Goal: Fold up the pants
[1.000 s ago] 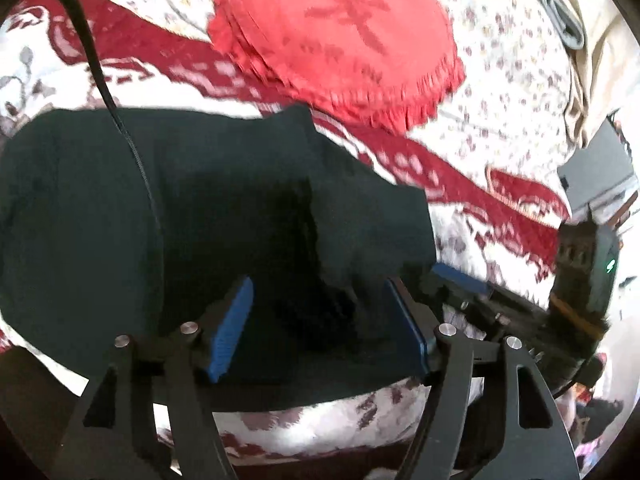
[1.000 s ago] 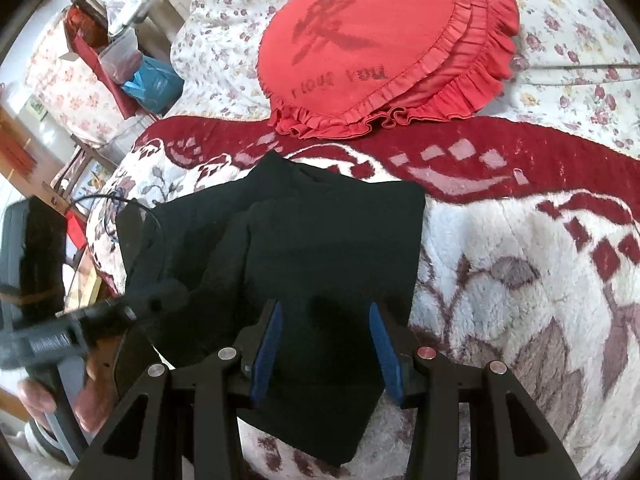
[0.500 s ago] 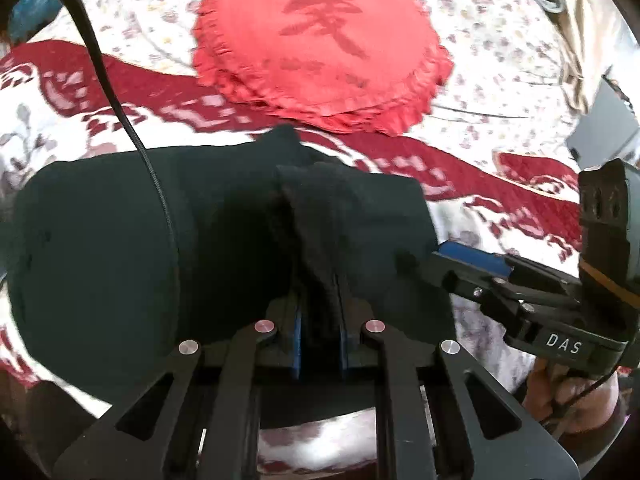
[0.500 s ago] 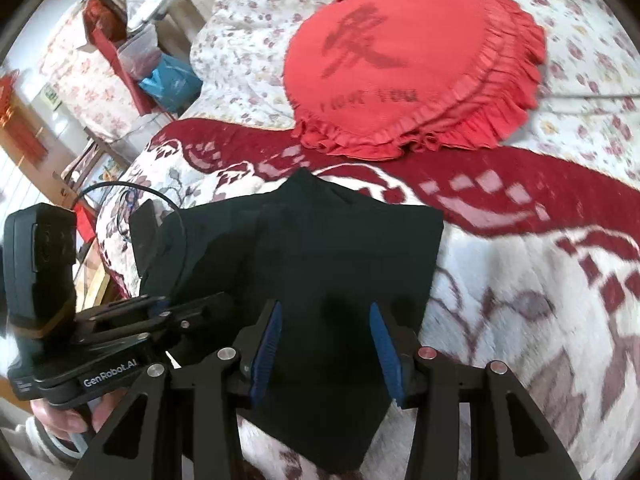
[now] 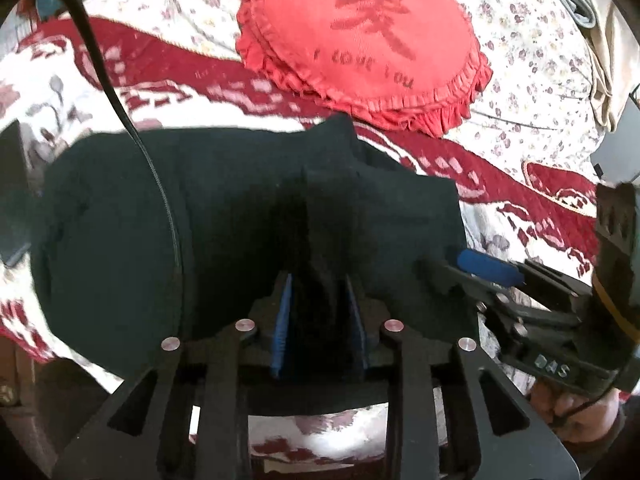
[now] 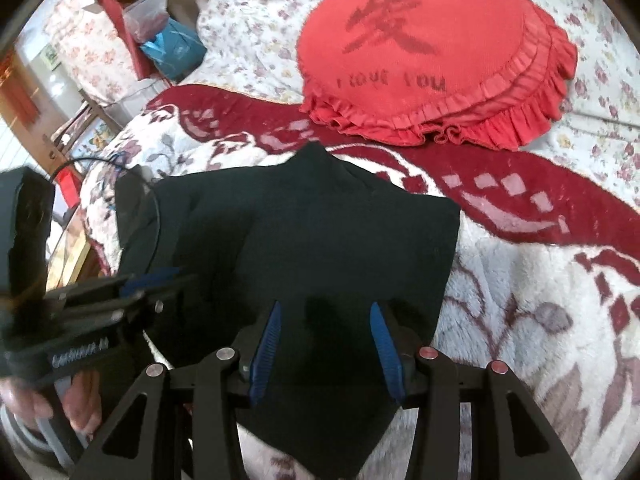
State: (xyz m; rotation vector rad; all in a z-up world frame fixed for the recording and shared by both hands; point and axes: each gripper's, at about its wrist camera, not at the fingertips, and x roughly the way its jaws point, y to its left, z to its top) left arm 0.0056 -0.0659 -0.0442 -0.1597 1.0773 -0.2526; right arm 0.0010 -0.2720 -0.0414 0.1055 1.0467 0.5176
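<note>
At the bottom centre of the left wrist view, the left gripper [image 5: 320, 320] has its blue-padded fingers [image 5: 282, 320] drawn close together, clenched on a raised ridge of the black fabric pants [image 5: 224, 216]. The pants spread across the middle of that frame, lying on the bed's white plush blanket with dark red pattern [image 5: 552, 208]. A thin black cable [image 5: 160, 184] curves over the pants at the left.

In the right wrist view, the right gripper [image 6: 326, 346] sits at the bottom centre with its blue pads [image 6: 385, 350] held well apart — released, just over the near edge of the pants [image 6: 320, 232], gripping nothing. At the lower left of this frame the left gripper [image 6: 150, 280] appears, blurred.

Farther off, toward the top of both frames, a round red ruffled cushion printed "I LOVE YOU" [image 6: 432, 56] rests on a floral white bedspread [image 6: 256, 16] — near the pants' far edge but apart from it.
</note>
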